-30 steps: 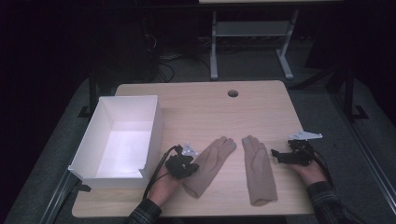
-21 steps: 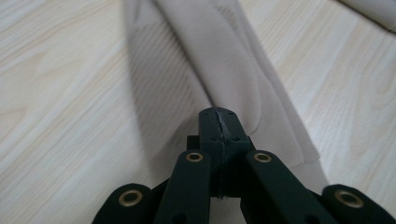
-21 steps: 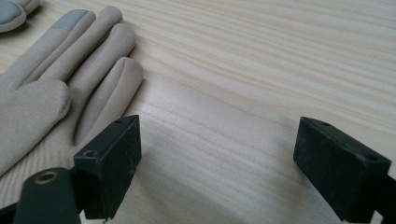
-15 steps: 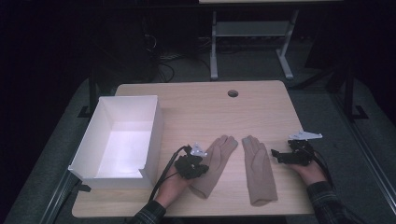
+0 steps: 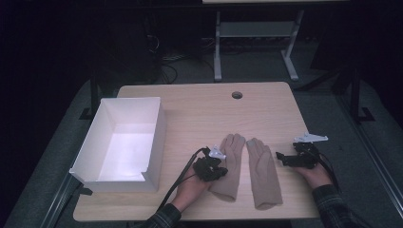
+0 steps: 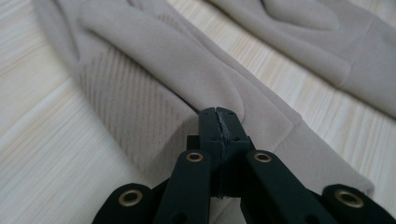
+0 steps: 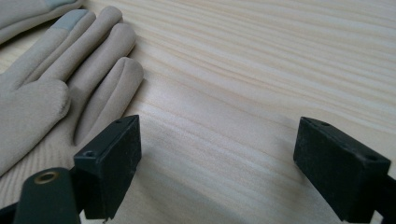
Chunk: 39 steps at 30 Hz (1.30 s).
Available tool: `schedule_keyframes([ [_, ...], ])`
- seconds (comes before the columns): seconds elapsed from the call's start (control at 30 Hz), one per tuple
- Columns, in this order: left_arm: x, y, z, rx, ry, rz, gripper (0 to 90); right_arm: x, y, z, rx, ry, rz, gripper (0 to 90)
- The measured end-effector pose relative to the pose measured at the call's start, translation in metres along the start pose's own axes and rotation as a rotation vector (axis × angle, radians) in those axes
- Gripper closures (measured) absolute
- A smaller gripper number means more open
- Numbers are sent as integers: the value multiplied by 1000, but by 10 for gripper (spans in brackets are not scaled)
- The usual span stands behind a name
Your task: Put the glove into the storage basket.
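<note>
On the worktop, the closed left hand-held gripper is touching the left glove; the right hand-held gripper is gaping beside the right glove.

Matt beige cloth gloves, pale grained wood table

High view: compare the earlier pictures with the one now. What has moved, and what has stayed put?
The left claw, shut, has slid rightward from beside the white box onto the left glove; whether it grips the fabric is unclear. The right claw, open, the right glove and the box have stayed where they were.
</note>
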State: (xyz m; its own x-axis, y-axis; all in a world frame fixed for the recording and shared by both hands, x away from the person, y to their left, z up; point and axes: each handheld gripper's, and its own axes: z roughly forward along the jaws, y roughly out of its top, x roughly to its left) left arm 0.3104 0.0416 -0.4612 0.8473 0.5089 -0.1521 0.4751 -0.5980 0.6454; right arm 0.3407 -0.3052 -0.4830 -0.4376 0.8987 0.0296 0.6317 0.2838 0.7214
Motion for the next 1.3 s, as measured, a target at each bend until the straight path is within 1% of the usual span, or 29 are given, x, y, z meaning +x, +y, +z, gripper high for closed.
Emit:
schedule_keyframes([
  [0.07, -1, 3, 1, -8, -6, 8, 893, 0, 0, 0, 0, 0, 0, 146],
  [0.1, 1, 5, -2, -18, 3, 11, 869, 0, 0, 0, 0, 1, 0, 146],
  [0.13, 1, 5, -2, -18, 3, 11, 861, 0, 0, 0, 0, 2, -1, 146],
  [0.17, 4, 7, -5, -30, 10, 5, 861, 0, 0, 0, 0, 2, -1, 146],
  [0.23, 12, 11, -11, -48, 35, -4, 819, 0, 0, 0, 0, 2, -1, 146],
  [0.27, 15, 12, -13, -56, 43, -9, 819, 0, 0, 0, 0, 2, -1, 146],
  [0.3, 21, 14, -15, -70, 56, -22, 803, 0, 0, 0, 0, 2, -1, 146],
  [0.33, 27, 16, -16, -74, 70, -29, 771, 0, 0, 0, 0, 2, -1, 146],
  [0.37, 30, 16, -16, -73, 75, -36, 735, 0, 0, 0, 0, 2, -2, 146],
  [0.43, 38, 18, -13, -72, 89, -48, 690, 0, 0, 0, 0, 2, -1, 146],
  [0.5, 44, 18, -9, -72, 94, -64, 649, 0, 0, 0, 0, 2, -2, 146],
  [0.63, 48, 18, 0, -72, 99, -77, 607, 0, 0, 0, 0, 2, -3, 141],
  [0.77, 48, 15, 9, -42, 104, -61, 615, 0, 0, 0, 0, 4, -6, 141],
  [0.8, 48, 15, 9, -48, 105, -62, 652, 0, 0, 0, 0, 4, -6, 141],
  [0.83, 48, 15, 9, -45, 101, -60, 652, 0, 0, 0, 0, 4, -6, 141],
  [0.97, 47, 14, 9, -46, 72, -67, 807, 1, 0, 0, 1, 3, -7, 148],
  [1.0, 47, 15, 9, -49, 73, -67, 837, 2, 0, -1, 8, 8, -9, 210],
  [1.03, 47, 15, 8, -51, 72, -70, 847, 2, 1, -3, 10, 17, -11, 282],
  [1.07, 48, 15, 7, -45, 63, -70, 855, 2, 2, -7, 8, 38, -15, 368],
  [1.1, 48, 15, 6, -50, 55, -83, 859, 4, 3, -12, -4, 61, -17, 496],
  [1.13, 49, 15, 5, -46, 45, -86, 860, 6, 4, -17, -12, 90, -25, 593],
  [1.17, 48, 14, 4, -62, 39, -101, 861, 8, 5, -21, -20, 122, -38, 698],
  [1.2, 49, 14, 3, -62, 27, -96, 862, 10, 6, -25, -22, 159, -56, 792],
  [1.23, 49, 14, 2, -61, 19, -95, 863, 15, 6, -31, -17, 225, -95, 895],
  [1.27, 49, 13, -1, -54, 2, -88, 862, 17, 5, -31, -16, 249, -107, 897],
  [1.3, 49, 13, -1, -54, 2, -88, 862, 20, 4, -32, -4, 274, -117, 898],
])
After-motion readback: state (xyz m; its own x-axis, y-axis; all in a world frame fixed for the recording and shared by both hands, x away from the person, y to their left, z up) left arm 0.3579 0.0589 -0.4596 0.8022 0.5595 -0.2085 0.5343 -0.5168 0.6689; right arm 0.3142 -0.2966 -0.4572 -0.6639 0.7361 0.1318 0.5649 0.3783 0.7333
